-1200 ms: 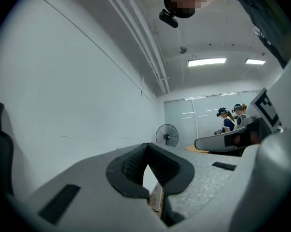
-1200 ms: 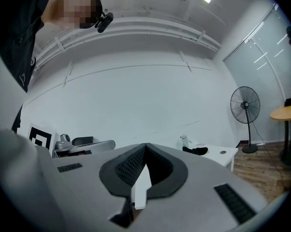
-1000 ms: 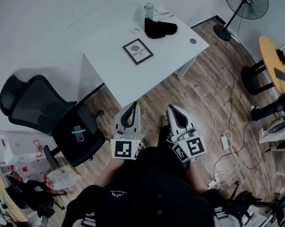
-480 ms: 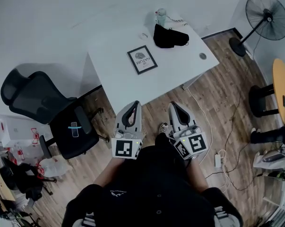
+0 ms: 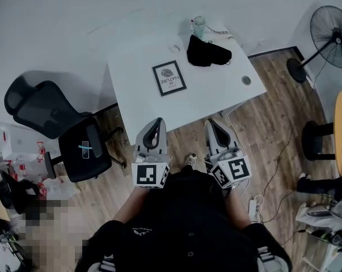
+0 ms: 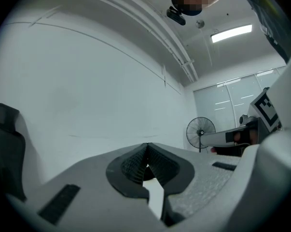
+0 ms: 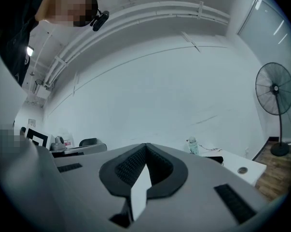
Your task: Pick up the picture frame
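A black picture frame (image 5: 169, 77) with a white print lies flat on the white table (image 5: 216, 92), seen in the head view. My left gripper (image 5: 157, 120) and right gripper (image 5: 210, 122) are held side by side in front of the person's body, just short of the table's near edge. Both point level toward the table. Each has its jaws closed tip to tip with nothing between them, as the left gripper view (image 6: 146, 145) and right gripper view (image 7: 145, 146) show. The frame is hidden in both gripper views.
A black pouch (image 5: 207, 52) and a clear bottle (image 5: 198, 24) sit at the table's far side. A black office chair (image 5: 51, 126) stands to the left. A standing fan (image 5: 332, 30) is at the right, and cables and a power strip (image 5: 253, 208) lie on the wooden floor.
The person has walked closer to the table with both grippers carried forward. The table and frame now sit nearer and more centred; the fan has slid to the right edge.
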Available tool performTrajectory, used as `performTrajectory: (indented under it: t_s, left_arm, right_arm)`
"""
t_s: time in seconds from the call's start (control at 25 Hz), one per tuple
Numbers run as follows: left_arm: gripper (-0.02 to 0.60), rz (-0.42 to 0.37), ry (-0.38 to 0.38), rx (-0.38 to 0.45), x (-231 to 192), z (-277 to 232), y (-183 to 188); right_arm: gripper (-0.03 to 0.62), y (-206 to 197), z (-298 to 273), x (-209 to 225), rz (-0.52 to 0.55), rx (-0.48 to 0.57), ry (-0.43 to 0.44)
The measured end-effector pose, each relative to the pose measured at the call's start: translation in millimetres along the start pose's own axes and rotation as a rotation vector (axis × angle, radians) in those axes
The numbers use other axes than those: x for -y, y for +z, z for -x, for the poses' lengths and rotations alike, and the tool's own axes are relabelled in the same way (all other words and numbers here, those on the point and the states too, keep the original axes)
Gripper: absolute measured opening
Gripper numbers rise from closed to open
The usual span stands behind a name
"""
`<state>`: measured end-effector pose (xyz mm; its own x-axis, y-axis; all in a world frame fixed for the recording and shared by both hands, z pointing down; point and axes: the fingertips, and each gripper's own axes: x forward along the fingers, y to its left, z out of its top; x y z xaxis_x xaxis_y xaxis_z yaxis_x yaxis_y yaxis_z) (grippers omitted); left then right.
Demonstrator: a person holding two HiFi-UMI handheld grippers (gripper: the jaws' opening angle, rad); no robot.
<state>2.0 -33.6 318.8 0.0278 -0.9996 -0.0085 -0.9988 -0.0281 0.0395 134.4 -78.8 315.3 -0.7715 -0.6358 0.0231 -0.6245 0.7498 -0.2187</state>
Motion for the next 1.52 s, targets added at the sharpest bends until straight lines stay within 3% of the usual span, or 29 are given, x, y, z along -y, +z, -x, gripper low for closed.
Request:
performTrajectory:
  t_s: [0.2,0.56,0.84,1.52]
  left_arm:
    - [0.005,0.024,0.085,-0.002,8.4,-16.4,-9.4]
    - [0.006,0.027,0.161,-0.037,-10.8,-35.9,-22.1]
    - [0.006,0.061,0.182,-0.070,-36.3,-62.0,-38.9]
    - [0.006,0.125,0.174,-0.163,-108.8,-179.6,-79.6]
  right_arm:
    - [-0.002,1.5,-9.4,34.6,0.003,-0.008,0.030]
    - [-0.002,-7.4,-36.7,57.6,0.001,-0.049,0.039]
    - [-0.002,-22.8,-75.5,70.9,-0.017,-0.116,0.015]
    - [-0.002,-40.2,-210.3,109.6,0.029,-0.244,0.038]
